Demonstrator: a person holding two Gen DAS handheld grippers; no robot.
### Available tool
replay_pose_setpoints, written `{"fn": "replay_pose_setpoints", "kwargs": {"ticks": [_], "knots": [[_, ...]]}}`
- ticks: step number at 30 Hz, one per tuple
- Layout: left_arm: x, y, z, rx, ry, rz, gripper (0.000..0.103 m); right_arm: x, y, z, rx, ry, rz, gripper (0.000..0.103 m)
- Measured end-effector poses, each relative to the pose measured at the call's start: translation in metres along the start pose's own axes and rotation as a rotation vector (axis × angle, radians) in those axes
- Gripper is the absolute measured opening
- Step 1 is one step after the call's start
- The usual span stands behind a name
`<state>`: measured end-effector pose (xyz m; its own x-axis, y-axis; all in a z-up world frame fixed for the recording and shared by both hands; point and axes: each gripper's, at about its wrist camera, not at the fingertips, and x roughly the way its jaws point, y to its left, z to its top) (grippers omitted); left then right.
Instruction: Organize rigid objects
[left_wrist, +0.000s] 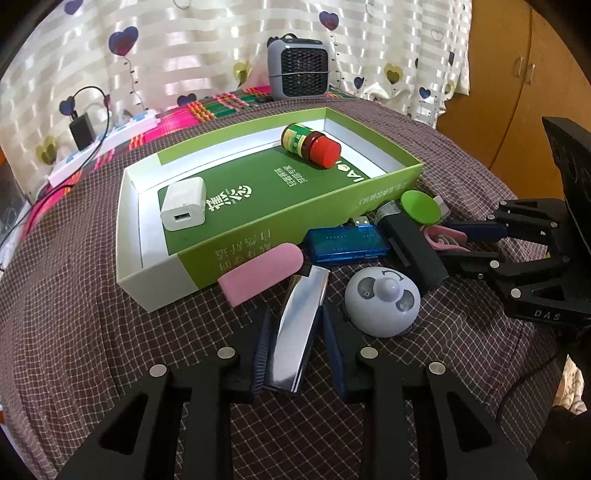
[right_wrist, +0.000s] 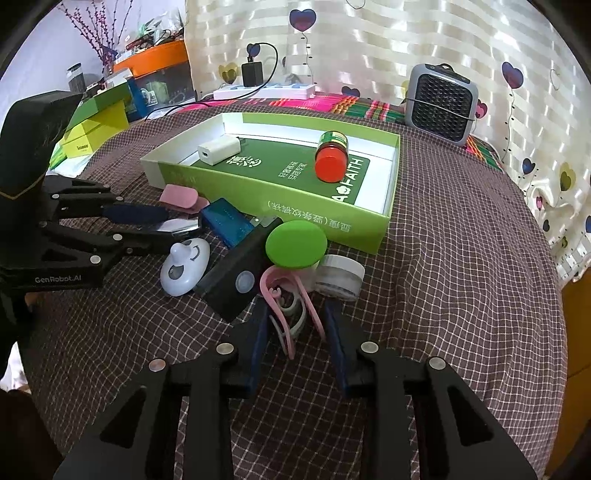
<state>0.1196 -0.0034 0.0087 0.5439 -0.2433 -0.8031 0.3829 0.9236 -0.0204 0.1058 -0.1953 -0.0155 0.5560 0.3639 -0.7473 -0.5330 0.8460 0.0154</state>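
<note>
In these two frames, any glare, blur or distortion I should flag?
Left wrist view: strong glare on the silver lighter, backlit curtain washed out, fisheye bending at the edges. Right wrist view: sharp centre, curtain similarly bright, dark vignette in the corners.

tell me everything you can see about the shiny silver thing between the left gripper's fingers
The silver lighter is a slim, mirror-bright metal bar, glossy and reflective. It lies flat on the checked cloth, pointing away from the camera, between the fingers of the left gripper, which flank its sides. Its far end sits close to the pink case.
</note>
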Motion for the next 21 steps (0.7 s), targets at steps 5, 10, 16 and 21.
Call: {"fn": "replay_pose_setpoints", "kwargs": {"ticks": [5,10,16,21], "knots": [[-0.003,0.001,-0.003,-0.014,-0.002,-0.003,0.023,-0.002,0.001,-0.003,-0.002,-0.001,-0.007,0.03],[-0.006,0.0,-0.007,-0.035,-0.006,-0.003,0.022,-0.005,0.0,-0.006,0.017,-0.009,-0.009,0.03],[-0.009,0.0,-0.01,-0.048,-0.009,0.001,0.022,-0.008,0.0,-0.009,0.035,-0.015,-0.012,0.03],[-0.01,-0.002,-0.012,-0.051,-0.011,0.011,0.022,-0.009,0.001,-0.011,0.035,-0.016,-0.009,0.03]]}}
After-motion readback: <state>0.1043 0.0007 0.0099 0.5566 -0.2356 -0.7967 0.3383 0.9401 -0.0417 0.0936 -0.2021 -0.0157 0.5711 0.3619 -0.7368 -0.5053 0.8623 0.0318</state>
